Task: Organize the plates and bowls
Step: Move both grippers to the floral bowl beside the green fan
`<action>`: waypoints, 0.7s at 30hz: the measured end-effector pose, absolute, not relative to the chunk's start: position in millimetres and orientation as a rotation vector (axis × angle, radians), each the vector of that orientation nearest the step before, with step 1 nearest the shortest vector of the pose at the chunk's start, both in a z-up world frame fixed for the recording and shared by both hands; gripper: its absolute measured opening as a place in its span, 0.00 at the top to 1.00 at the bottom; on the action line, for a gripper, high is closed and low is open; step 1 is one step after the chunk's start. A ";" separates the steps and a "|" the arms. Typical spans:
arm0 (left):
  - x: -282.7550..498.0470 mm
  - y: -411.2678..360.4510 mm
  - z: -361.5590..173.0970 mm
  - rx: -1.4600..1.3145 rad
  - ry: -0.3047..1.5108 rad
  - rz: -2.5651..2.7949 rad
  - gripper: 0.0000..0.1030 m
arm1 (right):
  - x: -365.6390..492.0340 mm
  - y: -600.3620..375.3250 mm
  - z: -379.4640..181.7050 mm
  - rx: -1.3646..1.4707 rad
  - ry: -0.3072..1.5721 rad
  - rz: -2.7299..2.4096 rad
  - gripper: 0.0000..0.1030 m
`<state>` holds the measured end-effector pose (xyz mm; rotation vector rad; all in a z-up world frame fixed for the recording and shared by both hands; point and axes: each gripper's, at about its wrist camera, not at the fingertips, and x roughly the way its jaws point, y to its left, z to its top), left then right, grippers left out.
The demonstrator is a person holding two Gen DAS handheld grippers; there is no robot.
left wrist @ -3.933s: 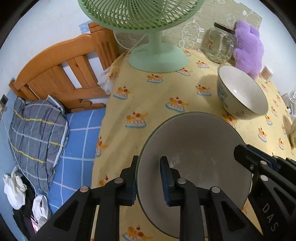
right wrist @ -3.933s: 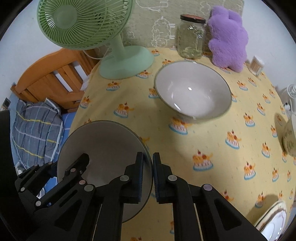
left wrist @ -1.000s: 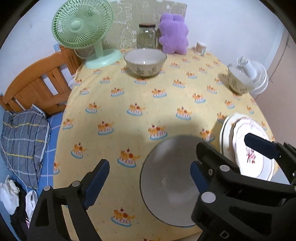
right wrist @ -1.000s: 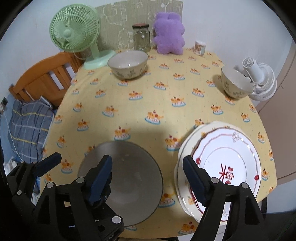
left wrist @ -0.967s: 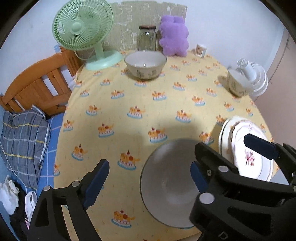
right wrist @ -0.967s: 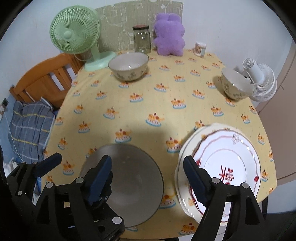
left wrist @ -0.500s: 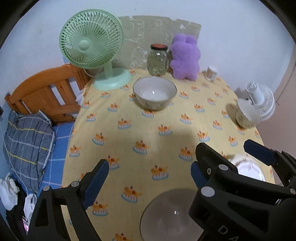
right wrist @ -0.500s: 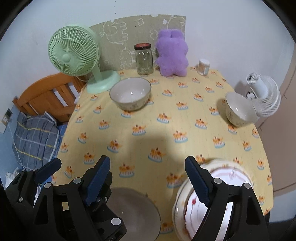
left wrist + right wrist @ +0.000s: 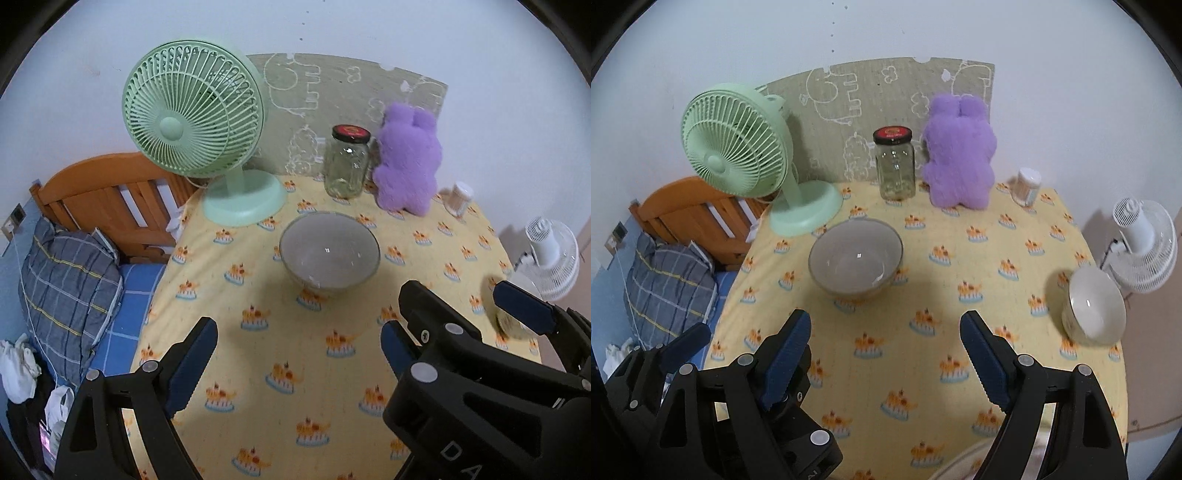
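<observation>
A large bowl with a grey-white inside [image 9: 329, 251] stands at the far middle of the round yellow table [image 9: 332, 369], in front of the green fan; it also shows in the right wrist view [image 9: 855, 260]. A smaller patterned bowl [image 9: 1094, 311] stands near the right edge, partly hidden behind a gripper in the left wrist view [image 9: 511, 325]. A pale plate rim [image 9: 964, 461] peeks in at the bottom of the right wrist view. My left gripper [image 9: 297, 349] is open and empty, above the table. My right gripper [image 9: 884, 345] is open and empty too.
A green desk fan [image 9: 207, 125], a glass jar [image 9: 347, 162], a purple plush toy [image 9: 410, 162] and a small container [image 9: 458, 197] line the table's far edge. A white fan [image 9: 1141, 243] stands off the right side. A wooden bed frame [image 9: 110, 199] and pillow lie left.
Both grippers have risen and tilted up from the near side. The grey bowl near the front edge and the plates have dropped out of view; the far bowl now sits ahead.
</observation>
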<state>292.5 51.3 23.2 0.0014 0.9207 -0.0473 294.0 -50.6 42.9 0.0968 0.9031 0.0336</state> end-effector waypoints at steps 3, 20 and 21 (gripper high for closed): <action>309.8 47.6 22.2 0.003 0.911 -0.019 0.11 | 315.1 -52.9 40.4 0.088 0.899 0.051 0.17; 403.9 54.9 -21.6 -0.046 0.927 0.046 0.19 | 420.6 -47.2 4.2 0.066 0.899 0.095 0.17; 407.1 54.7 -25.3 -0.043 0.930 0.049 0.21 | 424.5 -47.2 -0.5 0.068 0.906 0.095 0.17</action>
